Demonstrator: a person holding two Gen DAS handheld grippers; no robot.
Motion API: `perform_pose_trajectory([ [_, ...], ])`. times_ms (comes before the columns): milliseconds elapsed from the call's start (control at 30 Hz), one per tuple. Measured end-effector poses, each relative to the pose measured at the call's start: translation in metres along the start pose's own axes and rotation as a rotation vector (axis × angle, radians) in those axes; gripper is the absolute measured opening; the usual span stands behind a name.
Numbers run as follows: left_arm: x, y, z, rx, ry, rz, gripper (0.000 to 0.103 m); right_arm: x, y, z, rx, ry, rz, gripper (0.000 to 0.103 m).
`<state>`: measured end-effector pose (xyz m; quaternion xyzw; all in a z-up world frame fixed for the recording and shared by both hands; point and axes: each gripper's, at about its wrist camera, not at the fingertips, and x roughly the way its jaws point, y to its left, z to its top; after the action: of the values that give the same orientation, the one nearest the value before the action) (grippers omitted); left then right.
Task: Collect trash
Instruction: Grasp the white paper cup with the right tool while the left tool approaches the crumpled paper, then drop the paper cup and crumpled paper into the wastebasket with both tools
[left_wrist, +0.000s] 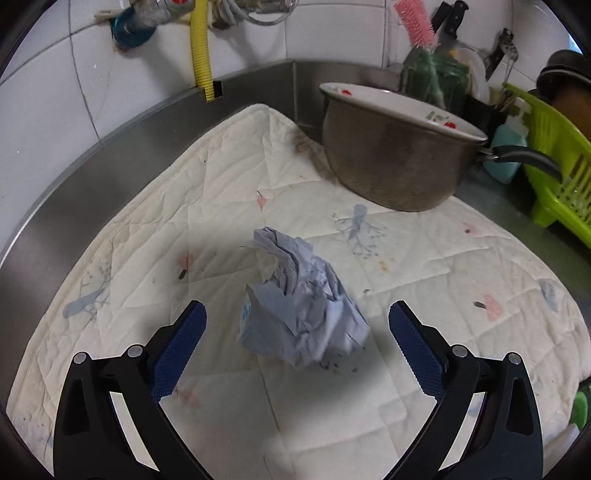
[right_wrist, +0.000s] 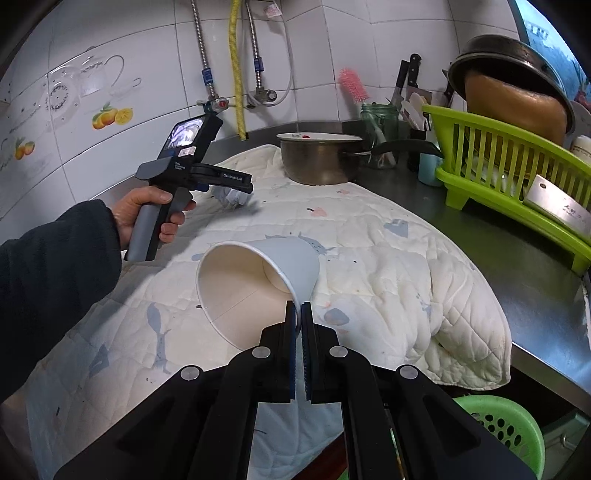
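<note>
Behind crumpled paper (left_wrist: 301, 308): pot (left_wrist: 399, 162). Left gripper (left_wrist: 297, 314) spread; right gripper (right_wrist: 298, 314) pinching cup (right_wrist: 255, 280).

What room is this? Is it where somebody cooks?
Most likely a home kitchen counter. A metal pot stands on a quilted cloth, a green dish rack holds a cleaver, and knives hang by the tiled wall.

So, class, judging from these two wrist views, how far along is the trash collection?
Nothing looks binned yet. In hand: the right gripper is shut on the rim of the paper cup, tipped on its side. Left: the crumpled paper lies on the quilted cloth between the open left gripper's fingers, ungripped. A green basket sits below the counter edge.
</note>
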<state>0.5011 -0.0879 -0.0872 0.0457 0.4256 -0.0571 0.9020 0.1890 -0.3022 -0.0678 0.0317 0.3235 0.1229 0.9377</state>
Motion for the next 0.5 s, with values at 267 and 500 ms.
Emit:
perform_pose_trajectory([
  [267,0.009,0.002,0.000,-0.025,0.031,-0.066,0.050,-0.006,-0.009,-0.005,0.016,0.006,-0.012,0.003],
  [500,-0.021,0.010,-0.015,-0.052,0.009,-0.113,0.031,-0.031,-0.013,-0.012,0.037,-0.008,-0.026,0.003],
])
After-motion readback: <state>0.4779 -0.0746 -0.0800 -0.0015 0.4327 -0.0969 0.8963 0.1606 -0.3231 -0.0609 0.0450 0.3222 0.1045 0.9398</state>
